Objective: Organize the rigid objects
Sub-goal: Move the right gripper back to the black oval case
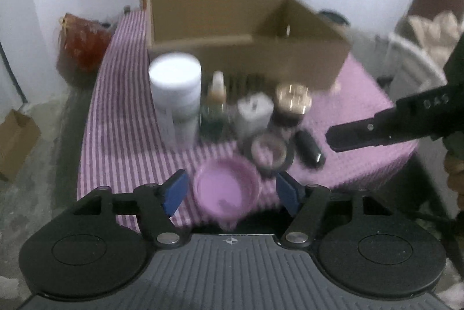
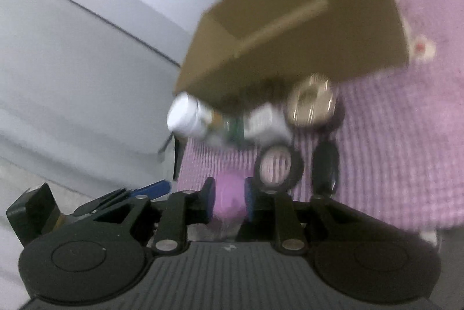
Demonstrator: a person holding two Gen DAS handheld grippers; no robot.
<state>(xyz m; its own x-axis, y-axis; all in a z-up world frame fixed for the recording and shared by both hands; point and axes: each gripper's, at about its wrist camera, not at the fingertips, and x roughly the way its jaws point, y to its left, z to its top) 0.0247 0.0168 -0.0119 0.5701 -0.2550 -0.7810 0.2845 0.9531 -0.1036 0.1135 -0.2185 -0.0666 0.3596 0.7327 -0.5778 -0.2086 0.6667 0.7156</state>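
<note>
My left gripper (image 1: 229, 194) fingers spread around the purple lid (image 1: 226, 194); my right gripper (image 2: 229, 201) fingers look clamped on it.

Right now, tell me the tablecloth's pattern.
The tablecloth has purple-and-white stripes, clearest in the left wrist view.

Pale letters reading roughly "DAS" are showing on the black right gripper (image 1: 333, 139) arm at the right edge of the left wrist view; all other labels are blurring beyond reading.
</note>
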